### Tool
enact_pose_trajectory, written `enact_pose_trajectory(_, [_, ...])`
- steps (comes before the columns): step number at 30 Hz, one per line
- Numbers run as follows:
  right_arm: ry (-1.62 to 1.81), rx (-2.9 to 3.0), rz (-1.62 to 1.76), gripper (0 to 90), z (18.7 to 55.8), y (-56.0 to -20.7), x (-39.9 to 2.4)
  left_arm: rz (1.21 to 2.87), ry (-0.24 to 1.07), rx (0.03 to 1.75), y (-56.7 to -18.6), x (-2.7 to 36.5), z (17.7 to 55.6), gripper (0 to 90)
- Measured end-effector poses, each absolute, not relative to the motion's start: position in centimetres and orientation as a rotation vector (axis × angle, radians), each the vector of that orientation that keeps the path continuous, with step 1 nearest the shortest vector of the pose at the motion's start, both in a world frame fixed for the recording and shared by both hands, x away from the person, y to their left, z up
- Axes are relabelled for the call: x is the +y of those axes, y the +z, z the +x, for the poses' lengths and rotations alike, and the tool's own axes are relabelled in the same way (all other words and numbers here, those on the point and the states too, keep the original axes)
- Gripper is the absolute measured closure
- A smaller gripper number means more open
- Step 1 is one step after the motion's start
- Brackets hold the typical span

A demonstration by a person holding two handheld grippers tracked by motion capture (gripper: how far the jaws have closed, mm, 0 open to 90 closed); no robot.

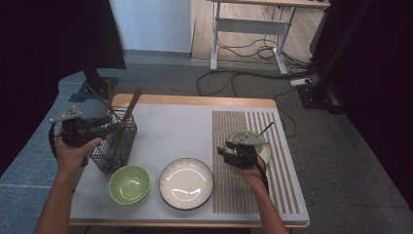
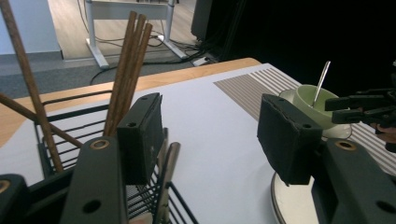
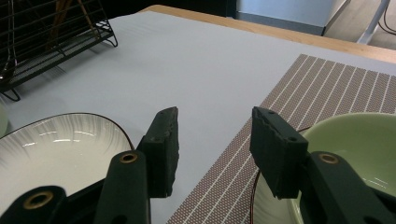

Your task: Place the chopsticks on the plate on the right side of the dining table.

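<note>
Black pads of the left tongs [image 2: 212,135] gape wide over the wire basket [image 1: 115,145], gripping nothing.

Between those jaws, in the left gripper view, a metal handle [image 2: 167,179] stands in the basket beside the wooden chopsticks [image 2: 130,65]; a careless close there could catch a chopstick as well, or nudge the light basket and tip it toward the green bowl [image 1: 129,184] just beside it. Farther out on the surface [image 1: 180,131], the right tongs [image 3: 212,149] hang apart and empty by the bowl with a spoon [image 1: 253,141] on the striped mat [image 1: 282,185]; a drifting jaw might knock that rim. White plate [image 1: 186,183] lies between.
</note>
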State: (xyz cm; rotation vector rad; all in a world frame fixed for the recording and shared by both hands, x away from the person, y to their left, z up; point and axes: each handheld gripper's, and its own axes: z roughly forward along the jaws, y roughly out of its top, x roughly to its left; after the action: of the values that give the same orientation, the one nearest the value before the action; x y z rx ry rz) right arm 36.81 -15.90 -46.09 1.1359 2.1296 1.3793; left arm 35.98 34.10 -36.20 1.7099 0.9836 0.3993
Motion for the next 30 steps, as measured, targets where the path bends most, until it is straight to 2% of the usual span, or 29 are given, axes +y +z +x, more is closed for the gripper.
enact_pose_trajectory(30, [1.347,2.114,1.143,51.8,35.8,-46.3,-16.3,1.725,0.409,1.039,-35.4,35.8,39.4,41.1])
